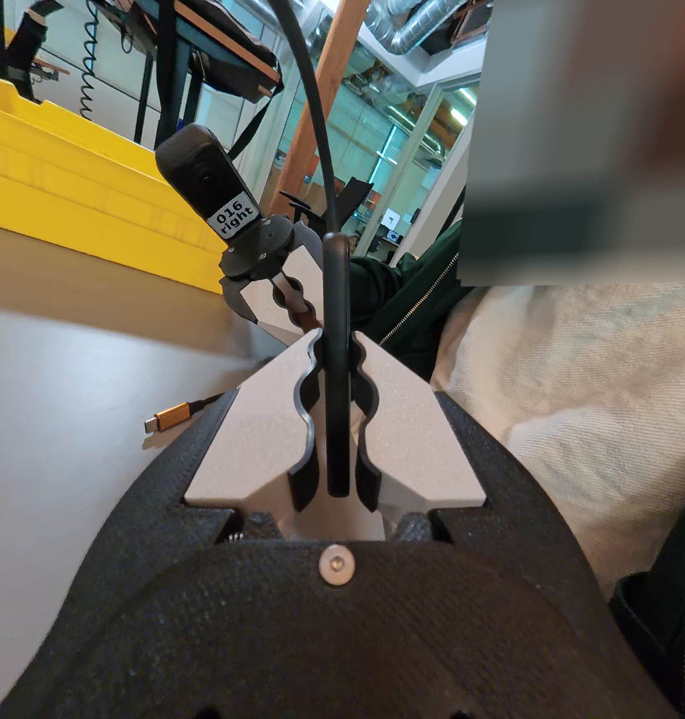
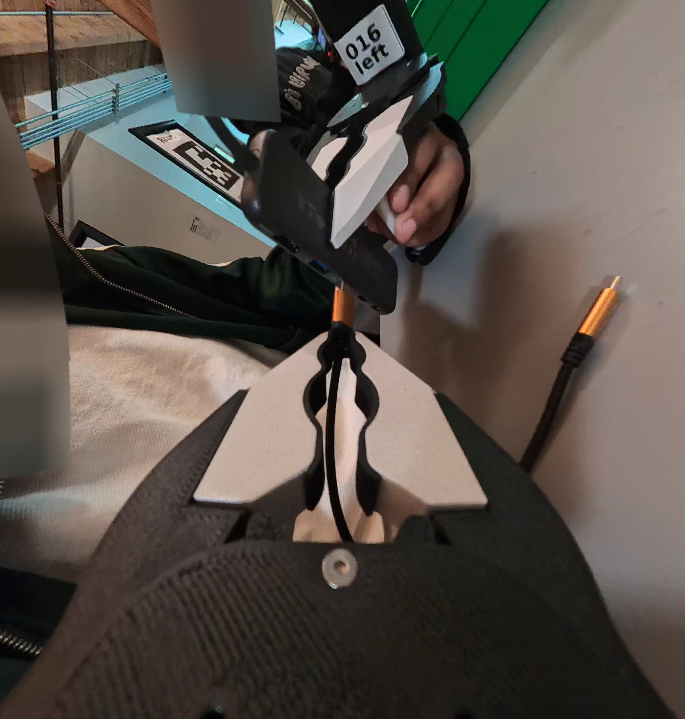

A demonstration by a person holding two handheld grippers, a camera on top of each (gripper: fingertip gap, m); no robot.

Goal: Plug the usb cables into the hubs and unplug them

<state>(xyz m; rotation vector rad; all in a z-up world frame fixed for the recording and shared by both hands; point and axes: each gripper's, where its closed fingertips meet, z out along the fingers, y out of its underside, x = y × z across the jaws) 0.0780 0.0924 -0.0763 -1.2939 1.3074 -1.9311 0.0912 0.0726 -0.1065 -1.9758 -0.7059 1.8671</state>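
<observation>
While the left hand-held gripper clamps the hub steady, the right hand-held gripper pinches the orange plug at its port.

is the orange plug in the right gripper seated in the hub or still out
In, or at least partly: the orange plug meets the port edge of the black hub, with little metal tip showing. How fully it is seated, cannot tell.

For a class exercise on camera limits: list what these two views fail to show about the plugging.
- Right wrist view: whether the orange plug is seated in the hub; the hub's edge hides its tip.
- Left wrist view: the hub appears edge-on, ports unseen.
- Both views: blur patches.
</observation>
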